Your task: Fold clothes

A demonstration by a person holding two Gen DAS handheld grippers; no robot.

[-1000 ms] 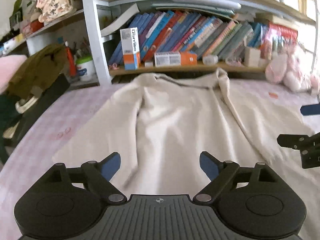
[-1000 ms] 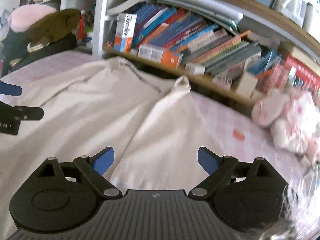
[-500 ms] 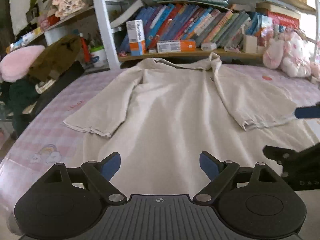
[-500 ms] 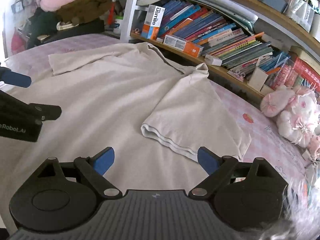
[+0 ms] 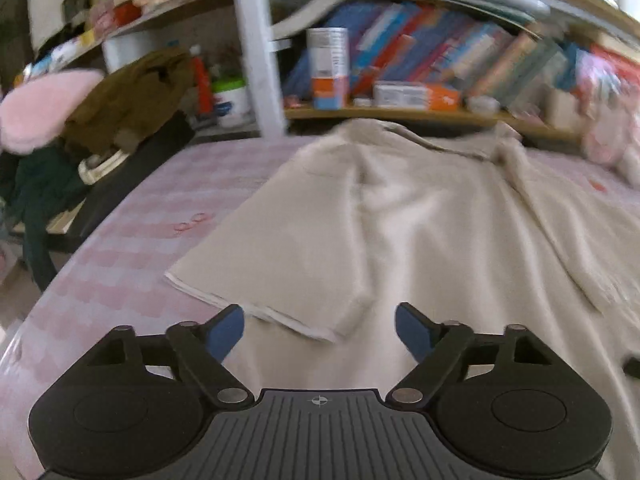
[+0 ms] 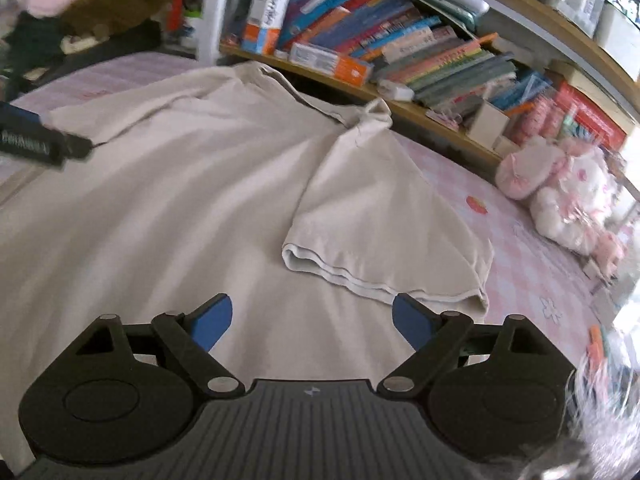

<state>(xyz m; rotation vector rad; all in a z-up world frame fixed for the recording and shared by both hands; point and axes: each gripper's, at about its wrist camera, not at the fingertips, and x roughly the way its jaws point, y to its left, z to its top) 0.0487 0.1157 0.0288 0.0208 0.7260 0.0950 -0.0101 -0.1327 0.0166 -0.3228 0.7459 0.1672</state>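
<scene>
The shirt lies flat on the bed, which has a pink checked cover. Its long axis runs away from both cameras, with the collar pointing at the bookshelf and the body coming toward the grippers.

Left side: the left sleeve spreads outward over the bed, its hem just ahead of the left gripper. That gripper hangs over the shirt's lower body, jaws wide apart, holding nothing. Whether its fingertips touch the cloth cannot be told. In the right wrist view it shows at the far left edge, over the left side of the shirt.

Right side: the right sleeve lies folded partly over the body, its hem facing the right gripper and just ahead of it, nearer the right fingertip. This gripper is also spread wide and empty, above the shirt's body.

A plush toy sits on the bed to the right, apart from the shirt.
</scene>
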